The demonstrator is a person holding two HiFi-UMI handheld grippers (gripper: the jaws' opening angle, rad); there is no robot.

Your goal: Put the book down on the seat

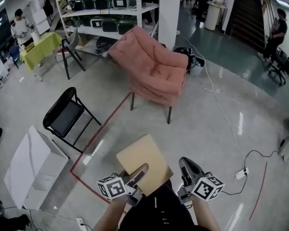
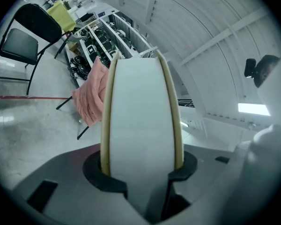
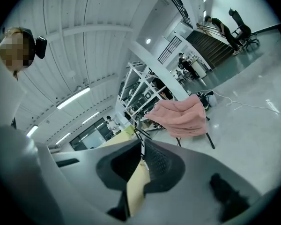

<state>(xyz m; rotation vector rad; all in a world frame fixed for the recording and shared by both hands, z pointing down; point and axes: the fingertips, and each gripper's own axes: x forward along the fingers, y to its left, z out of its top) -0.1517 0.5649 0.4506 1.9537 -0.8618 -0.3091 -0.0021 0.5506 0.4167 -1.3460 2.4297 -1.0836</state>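
Note:
A tan hardcover book [image 1: 144,160] hangs low in front of me. My left gripper [image 1: 136,176] is shut on it: in the left gripper view the white page block [image 2: 140,116] fills the space between the jaws of that gripper [image 2: 140,168]. My right gripper [image 1: 184,166] sits at the book's right corner. In the right gripper view its jaws [image 3: 141,156] stand almost together, with a thin tan edge of the book [image 3: 138,191] pinched between them. The seat, a pink padded armchair [image 1: 159,71], stands a few steps ahead, also seen as pink cushions [image 2: 91,97] and a pink back [image 3: 180,116].
A black folding chair [image 1: 65,114] and a white panel [image 1: 31,165] stand to my left. Red tape [image 1: 101,134] marks the floor. A cable runs to a power strip [image 1: 241,173] on the right. Shelving [image 1: 106,13] and a white pillar [image 1: 168,13] rise behind the armchair.

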